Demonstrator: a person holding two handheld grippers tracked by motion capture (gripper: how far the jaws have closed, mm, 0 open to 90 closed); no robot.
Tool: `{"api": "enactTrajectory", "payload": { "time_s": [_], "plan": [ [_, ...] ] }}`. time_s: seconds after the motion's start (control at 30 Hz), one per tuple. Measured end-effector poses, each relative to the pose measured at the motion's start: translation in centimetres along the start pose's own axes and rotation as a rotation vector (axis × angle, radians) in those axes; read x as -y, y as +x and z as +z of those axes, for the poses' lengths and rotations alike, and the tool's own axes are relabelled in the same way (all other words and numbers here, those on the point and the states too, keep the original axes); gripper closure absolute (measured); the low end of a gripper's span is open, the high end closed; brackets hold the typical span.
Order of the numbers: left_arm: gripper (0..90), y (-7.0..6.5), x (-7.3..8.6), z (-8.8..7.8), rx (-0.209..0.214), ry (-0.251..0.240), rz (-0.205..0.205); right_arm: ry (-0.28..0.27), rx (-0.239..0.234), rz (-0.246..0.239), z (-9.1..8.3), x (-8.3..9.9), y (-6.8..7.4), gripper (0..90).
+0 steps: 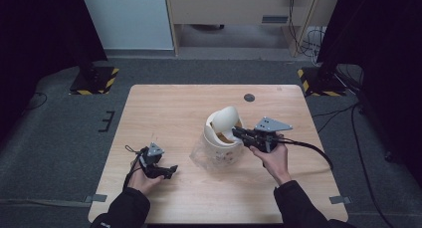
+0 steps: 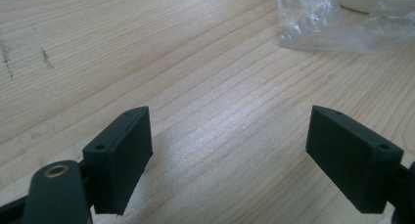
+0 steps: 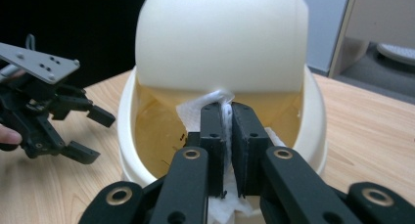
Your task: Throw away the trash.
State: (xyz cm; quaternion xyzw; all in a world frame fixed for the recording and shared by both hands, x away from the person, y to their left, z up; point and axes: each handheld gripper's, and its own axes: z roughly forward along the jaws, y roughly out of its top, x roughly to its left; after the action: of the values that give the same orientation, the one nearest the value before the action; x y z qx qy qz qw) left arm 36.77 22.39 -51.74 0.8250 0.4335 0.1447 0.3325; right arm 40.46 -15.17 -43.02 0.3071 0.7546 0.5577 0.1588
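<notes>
A cream bin with a swing lid stands at the middle of the table. My right gripper reaches into its opening from the right. In the right gripper view the right gripper is shut on a white tissue, which is pinched between the pads just under the tilted lid, over the bin's amber inside. My left gripper rests low at the front left of the table, well away from the bin. Its jaws stand wide open over bare wood with nothing between them.
A crumpled clear plastic bag lies against the bin's front left and lies ahead of the left gripper. A small dark round mark sits near the wooden table's far edge. Dark stands and cables ring the floor.
</notes>
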Motion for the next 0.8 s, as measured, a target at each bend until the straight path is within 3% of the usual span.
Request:
{"api": "enactTrajectory", "payload": {
  "time_s": [0.17,0.43,0.63,0.8],
  "plan": [
    [16.7,0.0,0.0,0.0,0.003,0.003,0.001,0.025,-0.016,0.027,0.5,0.1,0.0,69.5],
    [16.7,0.0,0.0,0.0,-0.001,0.0,-0.001,-0.034,-0.011,0.085,-1.1,-0.6,-0.3,54.7],
    [16.5,0.1,0.0,-0.1,-0.004,-0.004,-0.008,-0.085,0.044,0.12,-3.2,-0.7,-1.5,41.2],
    [16.3,0.2,0.0,-0.2,-0.006,-0.008,-0.009,-0.077,0.1,0.149,-4.7,0.3,-2.9,32.7]
  ]
}}
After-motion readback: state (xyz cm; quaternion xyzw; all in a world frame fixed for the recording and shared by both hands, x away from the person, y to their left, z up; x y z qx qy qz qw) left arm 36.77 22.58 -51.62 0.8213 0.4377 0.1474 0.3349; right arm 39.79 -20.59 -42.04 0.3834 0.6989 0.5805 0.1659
